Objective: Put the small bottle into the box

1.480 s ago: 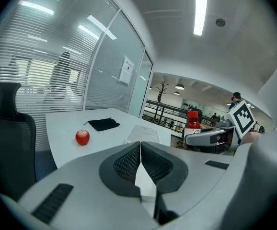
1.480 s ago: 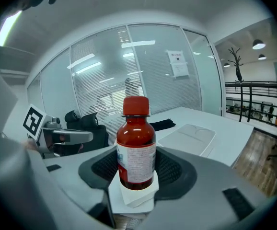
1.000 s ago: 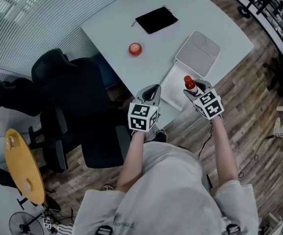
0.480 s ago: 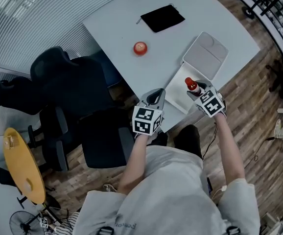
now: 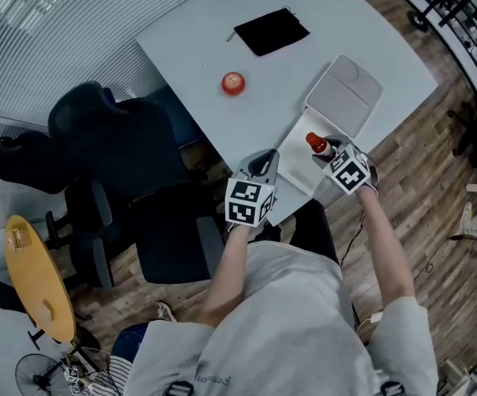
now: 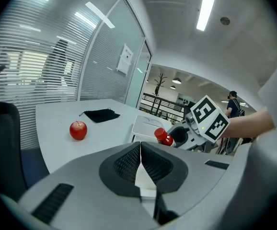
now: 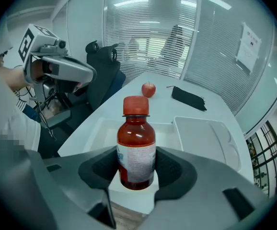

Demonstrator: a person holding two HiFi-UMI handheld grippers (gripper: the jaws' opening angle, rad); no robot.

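One small bottle [image 7: 136,145], red-capped and upright, sits clamped between the jaws of the right gripper [image 7: 137,178], above the near edge of the open white box [image 7: 98,128] on the table [image 5: 181,40]; the left gripper [image 6: 139,166], jaws pressed together on nothing, hovers beside the box; an apple [image 5: 233,82] and a black pouch [image 5: 271,31] lie farther off.

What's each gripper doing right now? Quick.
Left gripper: closed, holding nothing.
Right gripper: closed on the small bottle, which stands upright.
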